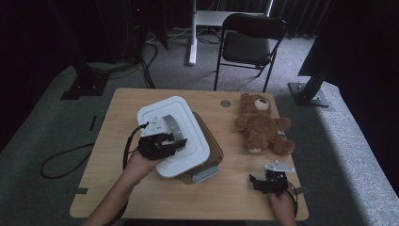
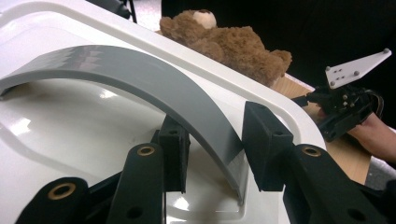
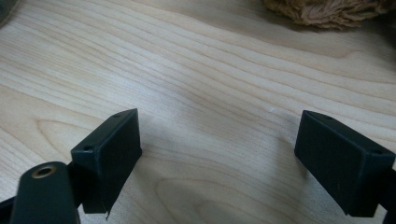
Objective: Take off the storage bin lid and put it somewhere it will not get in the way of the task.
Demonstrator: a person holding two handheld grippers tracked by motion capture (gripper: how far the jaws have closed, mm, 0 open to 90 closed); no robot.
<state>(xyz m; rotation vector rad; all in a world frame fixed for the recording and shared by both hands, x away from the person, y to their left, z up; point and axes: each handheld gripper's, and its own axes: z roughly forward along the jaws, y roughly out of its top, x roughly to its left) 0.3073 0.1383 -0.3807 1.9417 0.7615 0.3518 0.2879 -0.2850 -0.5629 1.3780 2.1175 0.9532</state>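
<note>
Left gripper (image 2: 212, 154) closed around grey arched handle (image 2: 140, 79) of white lid (image 1: 188, 125). Rigid, smooth, likely light; best held mid-arch. Right gripper (image 3: 217, 158) wide open, empty, over counter (image 3: 196, 70).

My two black angular plastic grippers (image 1: 181, 142) (image 1: 253, 181) carry brass-ringed pivots, trailing black cables (grey three-cornered plates on top).

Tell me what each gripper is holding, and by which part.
The left gripper clamps the grey handle of the white lid, near the handle's end. The right gripper holds nothing; its jaws stand open over the table.
</note>
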